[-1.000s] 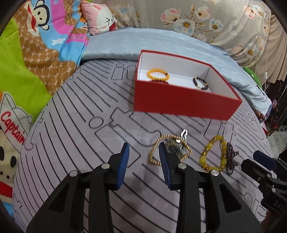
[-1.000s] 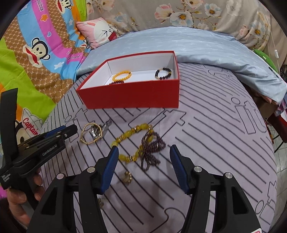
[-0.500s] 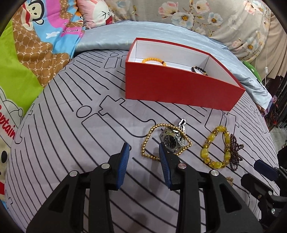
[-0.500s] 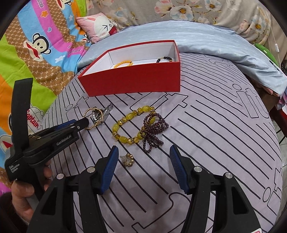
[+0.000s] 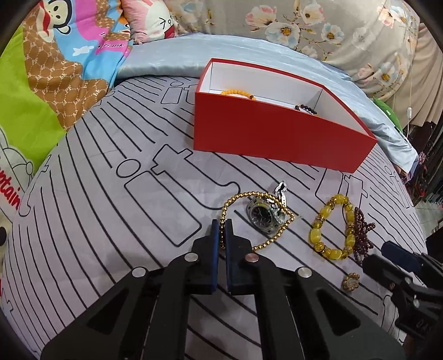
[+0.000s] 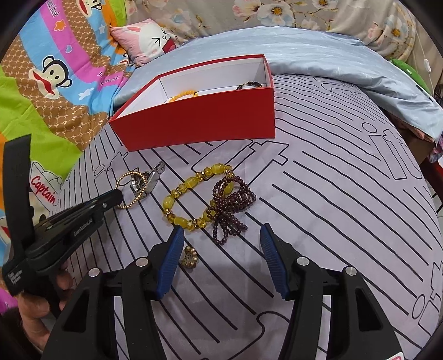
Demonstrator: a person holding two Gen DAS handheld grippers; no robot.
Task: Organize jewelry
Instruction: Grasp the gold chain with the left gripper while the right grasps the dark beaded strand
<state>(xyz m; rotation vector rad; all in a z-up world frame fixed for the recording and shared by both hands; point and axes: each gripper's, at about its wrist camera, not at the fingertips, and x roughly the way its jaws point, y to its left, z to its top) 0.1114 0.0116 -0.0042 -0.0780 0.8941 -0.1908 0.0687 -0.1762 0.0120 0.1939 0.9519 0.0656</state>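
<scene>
My left gripper (image 5: 221, 229) is shut on the near left side of a gold bead chain (image 5: 272, 238) that lies on the bed around a silver watch (image 5: 264, 214). A yellow bead bracelet (image 5: 331, 224) and a dark purple bead strand (image 5: 362, 232) lie to the right, with a small gold brooch (image 5: 350, 281) nearer. My right gripper (image 6: 221, 249) is open just short of the yellow bracelet (image 6: 188, 202) and purple strand (image 6: 232, 205); the brooch (image 6: 188, 257) lies by its left finger. The red box (image 6: 199, 121) behind holds an orange bracelet (image 6: 182, 95) and a dark bracelet (image 6: 249, 84).
The jewelry lies on a grey striped bedsheet (image 6: 332, 207). A pale blue quilt (image 5: 249, 52) and a pink pillow (image 5: 155, 19) lie behind the box. A cartoon blanket (image 6: 41, 83) covers the left side. The bed edge drops off at right.
My left gripper moved forward and closed on the gold chain. My right gripper came lower and closer to the yellow bracelet and purple strand, still open.
</scene>
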